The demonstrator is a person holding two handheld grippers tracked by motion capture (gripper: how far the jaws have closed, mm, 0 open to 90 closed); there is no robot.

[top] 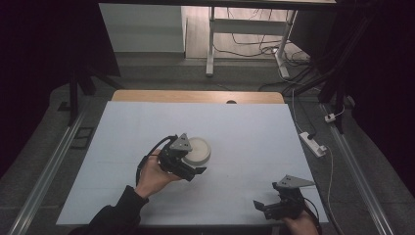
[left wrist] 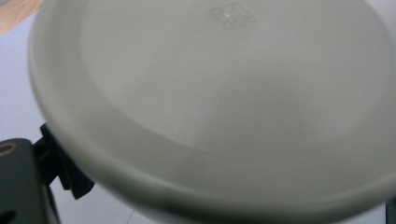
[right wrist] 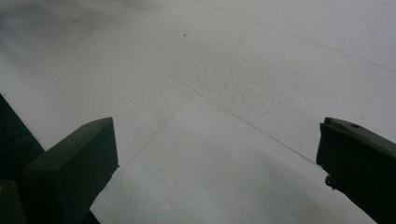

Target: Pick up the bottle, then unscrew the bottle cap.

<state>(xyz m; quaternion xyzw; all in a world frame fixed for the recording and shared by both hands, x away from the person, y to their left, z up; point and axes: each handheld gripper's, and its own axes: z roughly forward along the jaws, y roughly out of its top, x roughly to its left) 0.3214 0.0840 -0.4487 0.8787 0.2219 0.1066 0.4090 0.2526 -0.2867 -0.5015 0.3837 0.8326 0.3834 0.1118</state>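
My left gripper (top: 192, 166) straddling the white round lid (top: 198, 150) at mid table (top: 254, 127), jaws either side of its rim, grip unclear, my right gripper (top: 264, 205) hovering spread at near right edge

- Our left gripper (top: 192, 169) sits mid-table (top: 244, 127), touching the bowl (top: 199, 150) just behind it.
- Our right gripper (top: 264, 205) rests near the front right corner, well apart.

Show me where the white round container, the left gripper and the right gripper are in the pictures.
white round container (top: 199, 150): high view, on its flat top.
left gripper (top: 195, 172): high view, between its fingertips.
right gripper (top: 258, 206): high view, between its fingertips.
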